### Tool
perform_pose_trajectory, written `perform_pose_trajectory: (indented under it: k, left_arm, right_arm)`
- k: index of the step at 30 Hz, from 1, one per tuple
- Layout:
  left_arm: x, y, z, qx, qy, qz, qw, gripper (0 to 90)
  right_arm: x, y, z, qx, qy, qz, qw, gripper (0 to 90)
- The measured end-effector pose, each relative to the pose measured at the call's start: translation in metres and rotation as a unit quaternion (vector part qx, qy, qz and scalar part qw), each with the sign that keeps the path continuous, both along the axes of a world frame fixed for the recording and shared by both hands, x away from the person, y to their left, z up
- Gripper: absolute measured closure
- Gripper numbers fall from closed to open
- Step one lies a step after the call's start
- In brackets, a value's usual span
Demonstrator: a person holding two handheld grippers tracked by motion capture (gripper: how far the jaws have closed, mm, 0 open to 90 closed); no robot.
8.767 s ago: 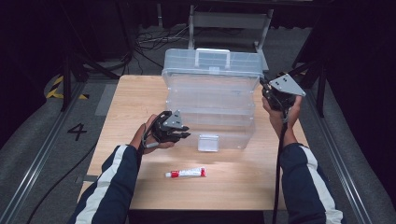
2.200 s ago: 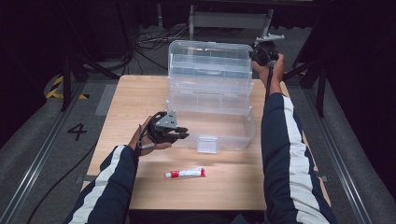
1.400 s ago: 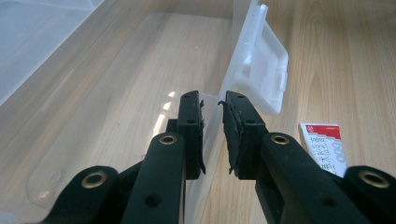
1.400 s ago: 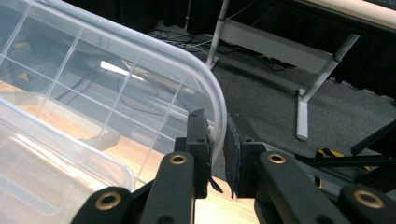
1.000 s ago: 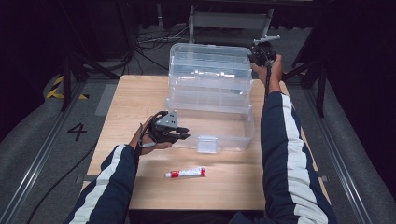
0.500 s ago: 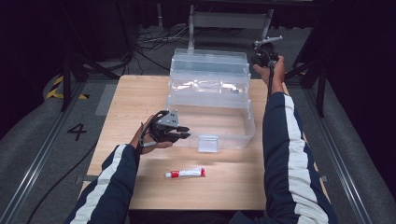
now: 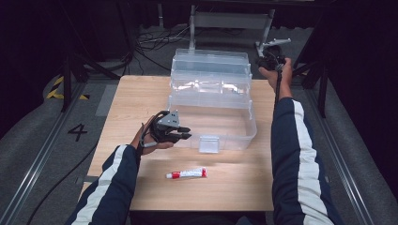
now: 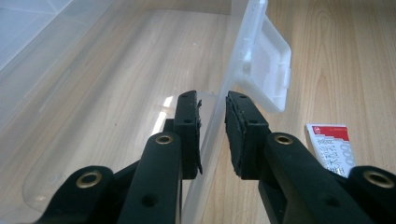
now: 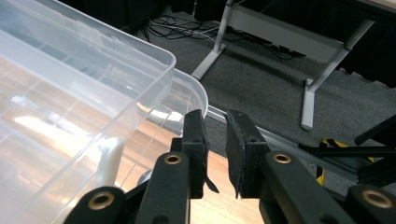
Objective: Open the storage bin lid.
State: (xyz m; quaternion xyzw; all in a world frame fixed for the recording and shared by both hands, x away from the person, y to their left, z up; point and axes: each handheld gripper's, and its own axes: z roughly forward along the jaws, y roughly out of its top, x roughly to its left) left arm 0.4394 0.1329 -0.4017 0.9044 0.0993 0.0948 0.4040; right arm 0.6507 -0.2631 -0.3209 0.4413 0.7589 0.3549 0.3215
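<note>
Clear box (image 7: 213, 119) sits mid-frame on the surface; my left tongs (image 7: 180, 136) pinch its near wall, my right tongs (image 7: 264, 60), upper right beside the raised lid (image 7: 211, 70), just easing apart, empty.

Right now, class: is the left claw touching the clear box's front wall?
Touching. The left gripper view shows the left claw straddling the clear box's front wall, its pads pressed against it.

We are looking at a light wooden worktop (image 7: 136, 117) sitting in the middle of the frame. A clear plastic storage box (image 7: 211, 119), its lid (image 7: 210, 70) standing open toward the upper centre, is resting on it. Below the box, near the lower centre, a small red-and-white tube (image 7: 187, 173) is lying flat on the wood.
</note>
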Motion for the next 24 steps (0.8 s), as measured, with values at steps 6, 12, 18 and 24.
perform_pose_trajectory:
  k: [6, 12, 18, 24]
  left_arm:
    - [0.000, 0.000, 0.000, 0.000, 0.001, 0.001, 1.0000, 75.3]
    - [-0.001, -0.001, 0.001, 0.003, -0.003, 0.005, 1.0000, 75.0]
    - [-0.002, -0.001, 0.001, 0.007, -0.008, 0.007, 0.9999, 74.9]
    - [-0.003, -0.002, 0.001, 0.009, -0.013, 0.008, 0.9998, 74.9]
  right_arm:
    - [-0.018, 0.001, 0.005, 0.002, -0.010, 0.015, 0.9998, 76.3]
    - [-0.039, -0.001, 0.008, 0.004, -0.015, 0.027, 0.9995, 75.5]
    - [-0.063, -0.002, 0.010, 0.003, -0.020, 0.046, 0.9987, 73.7]
    - [-0.084, -0.006, 0.009, 0.005, -0.026, 0.061, 0.9978, 72.0]
